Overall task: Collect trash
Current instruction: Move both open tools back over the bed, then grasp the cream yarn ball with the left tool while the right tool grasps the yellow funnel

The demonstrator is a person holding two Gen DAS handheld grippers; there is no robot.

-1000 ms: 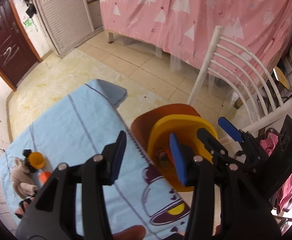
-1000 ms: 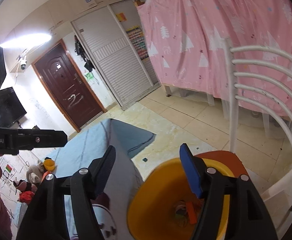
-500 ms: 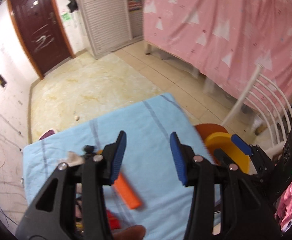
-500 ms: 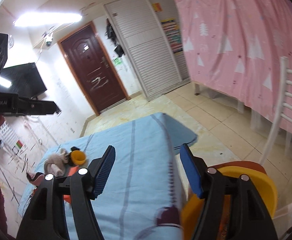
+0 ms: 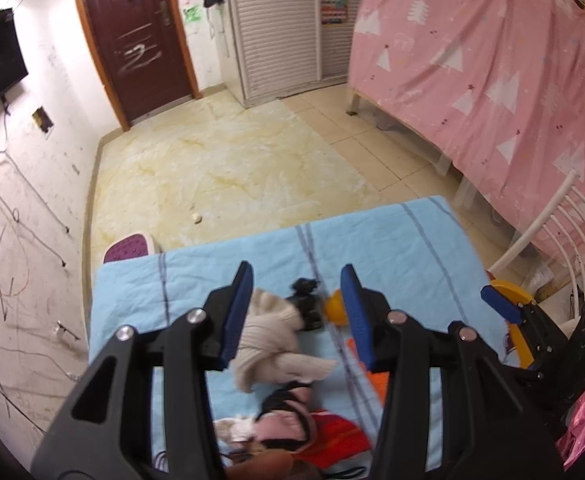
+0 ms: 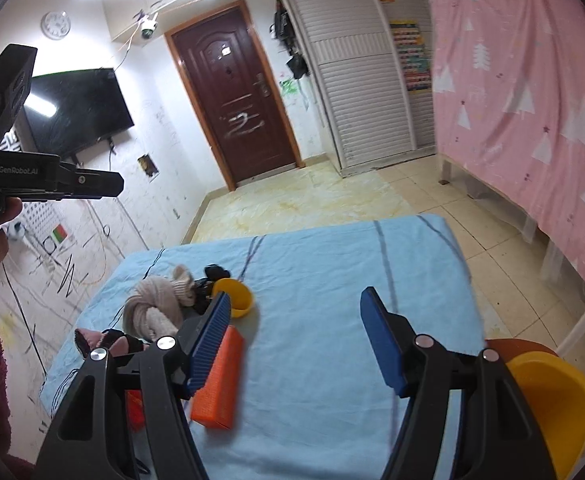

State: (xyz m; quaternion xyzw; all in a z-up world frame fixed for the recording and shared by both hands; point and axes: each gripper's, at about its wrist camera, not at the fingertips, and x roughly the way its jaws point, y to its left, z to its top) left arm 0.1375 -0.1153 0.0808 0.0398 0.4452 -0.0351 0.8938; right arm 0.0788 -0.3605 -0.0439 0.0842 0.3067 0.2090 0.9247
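Both grippers hang above a table covered in a light blue cloth [image 6: 332, 280] with dark stripes; the left gripper [image 5: 294, 312] has its blue-padded jaws apart with nothing clamped, and seen through the gap lies a beige knitted bundle [image 5: 268, 340] on the cloth; the right gripper [image 6: 292, 340] also stands with jaws wide apart and empty; the trash sits clustered toward the left part of the cloth in the right wrist view: the beige bundle [image 6: 156, 304], a dark object [image 6: 208, 284] just beside it, a small yellow cup [image 6: 234, 296] touching that dark object, an orange block [image 6: 218, 380] lying flat nearer the camera, and a pink and black item [image 6: 108, 342] near the cloth's edge; a large yellow bin [image 6: 548, 404] sits off the table's right side, by a white chair [image 5: 564, 232]; behind are a dark red door [image 6: 232, 104] and a pink curtain [image 6: 532, 100]
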